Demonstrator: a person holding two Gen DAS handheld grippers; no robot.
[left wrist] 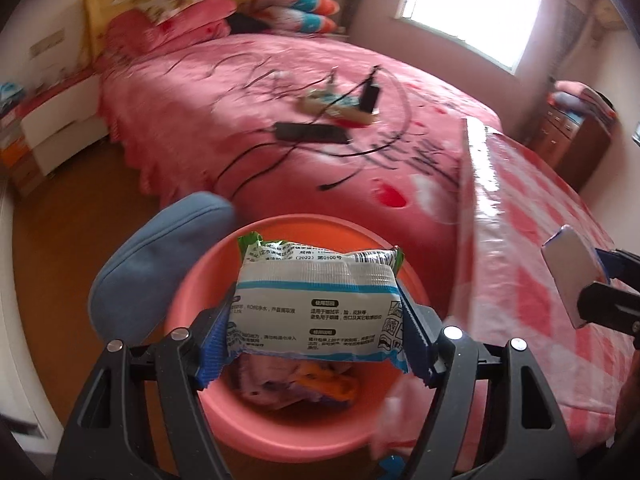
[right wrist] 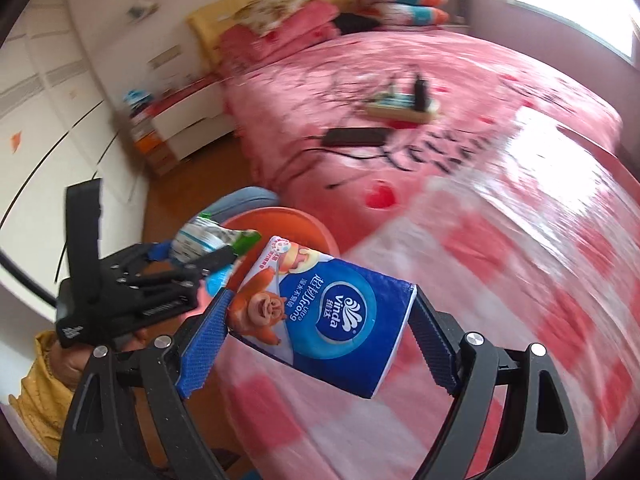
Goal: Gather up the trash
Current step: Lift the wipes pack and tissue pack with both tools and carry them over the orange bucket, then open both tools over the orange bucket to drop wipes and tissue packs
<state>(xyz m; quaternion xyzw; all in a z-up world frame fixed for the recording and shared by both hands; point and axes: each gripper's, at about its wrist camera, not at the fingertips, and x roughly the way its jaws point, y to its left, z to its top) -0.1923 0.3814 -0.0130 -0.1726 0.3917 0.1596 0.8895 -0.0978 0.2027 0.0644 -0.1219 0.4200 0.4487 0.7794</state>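
pink bedroom, and just below the left gripper [left wrist: 316,320] sits the salmon bin [left wrist: 192,312]; its fingers pinch a wet-wipe pack [left wrist: 316,304] by the side edges, soft, light, slick film. right gripper [right wrist: 320,316] clamps a squashy tissue pack [right wrist: 332,312] across its ends, beside the bin.

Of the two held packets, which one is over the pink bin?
The white wipes packet in the left tongs, above the bin; the blue tissue pack hangs over the checked cloth.
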